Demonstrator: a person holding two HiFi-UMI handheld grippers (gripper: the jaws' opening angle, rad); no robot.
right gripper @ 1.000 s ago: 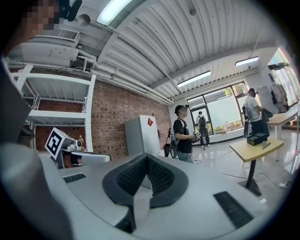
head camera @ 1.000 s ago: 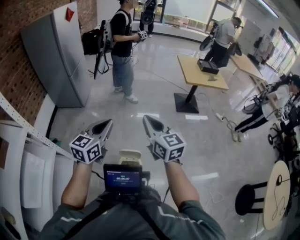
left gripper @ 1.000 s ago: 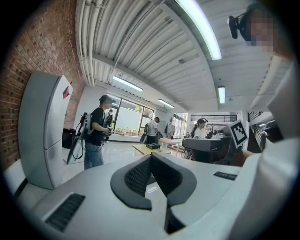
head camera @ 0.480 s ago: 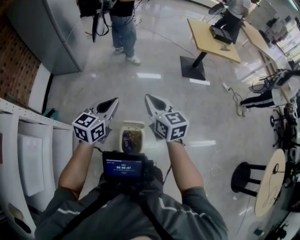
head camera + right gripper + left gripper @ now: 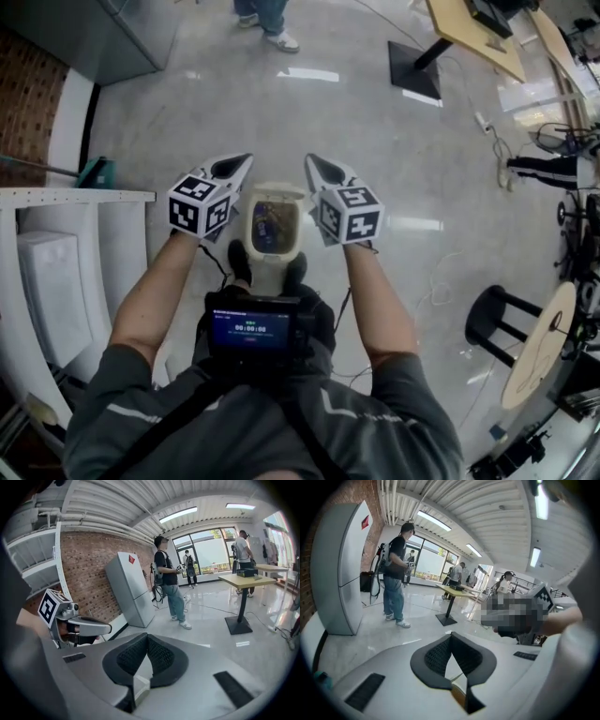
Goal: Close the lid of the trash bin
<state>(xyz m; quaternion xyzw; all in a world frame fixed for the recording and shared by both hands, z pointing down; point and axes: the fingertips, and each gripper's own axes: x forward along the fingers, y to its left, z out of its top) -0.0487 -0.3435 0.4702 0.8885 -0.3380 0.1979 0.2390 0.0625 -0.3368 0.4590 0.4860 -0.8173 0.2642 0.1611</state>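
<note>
Two claws, both mine, and the head view shows them level over the floor with the trash bin [image 5: 253, 246] between them. My left gripper [image 5: 234, 169] sits just to one side of the bin's mouth and my right gripper [image 5: 317, 171] just to the other, neither touching it. The lid [image 5: 273, 191] stands thrown back on the far side, so the rubbish [image 5: 270, 225] inside is in plain sight. My shoes [image 5: 239, 263] are close against the near wall of the bin. I judge I hold the claws flanking it like this so either one can reach forward to the lid and tip it towards me.

In the left gripper view, my left gripper [image 5: 451, 635] has its dark pads pressed together at the tips with nothing caught between them. The camera looks out across the room at a standing person [image 5: 396, 573] and a grey cabinet [image 5: 342, 569]; the bin lies below its sight. A pushing job needs no pinch, which I take to be why the jaws are together.

In the right gripper view, my right gripper [image 5: 147, 638] is likewise pressed tip to tip and empty. My other claw shows off to its side, and a table [image 5: 243, 581] stands well beyond. No bin here either: both claws must dip before either meets the lid.
</note>
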